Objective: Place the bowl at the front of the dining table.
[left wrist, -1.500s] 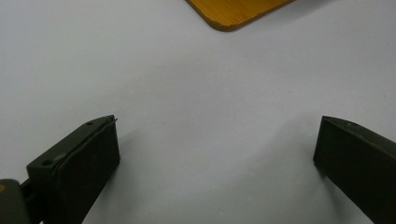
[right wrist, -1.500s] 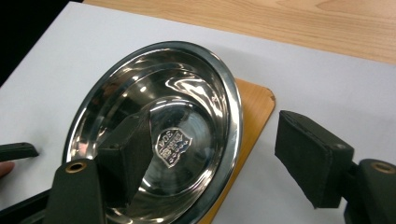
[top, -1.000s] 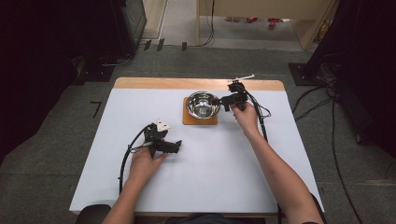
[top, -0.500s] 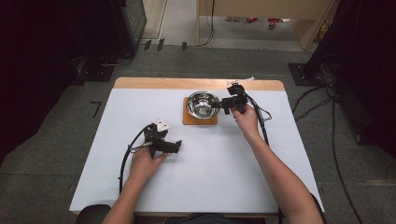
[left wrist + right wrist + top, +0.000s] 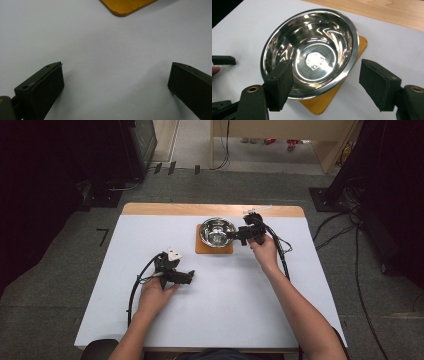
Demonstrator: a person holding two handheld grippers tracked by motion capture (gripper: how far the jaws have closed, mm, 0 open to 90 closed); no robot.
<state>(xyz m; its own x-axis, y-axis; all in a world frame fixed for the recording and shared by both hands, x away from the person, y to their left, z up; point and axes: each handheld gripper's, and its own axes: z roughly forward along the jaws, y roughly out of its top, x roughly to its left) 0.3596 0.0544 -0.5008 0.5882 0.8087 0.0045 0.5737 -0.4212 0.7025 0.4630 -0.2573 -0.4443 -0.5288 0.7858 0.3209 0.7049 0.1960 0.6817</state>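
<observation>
A shiny steel bowl (image 5: 217, 231) (image 5: 312, 50) stands empty on a small orange wooden mat (image 5: 214, 249) (image 5: 324, 105) at the table's far middle. My right gripper (image 5: 234, 236) (image 5: 327, 85) is open at the bowl's right side. In the right gripper view its left pad (image 5: 280, 83) hangs over the near rim and its right pad (image 5: 378, 83) is outside the bowl. My left gripper (image 5: 189, 276) (image 5: 115, 80) rests open on the white table (image 5: 235, 295), nothing between its jaws. A corner of the mat (image 5: 125, 6) shows ahead of it.
A bare wooden strip (image 5: 165, 209) runs along the table's far edge. Cables trail from both grippers, and more lie on the floor (image 5: 345, 227) to the right. Dark equipment stands at both sides beyond the table.
My right gripper has come a little nearer and lower, closing in on the bowl's right rim. The left gripper and the bowl have stayed put.
</observation>
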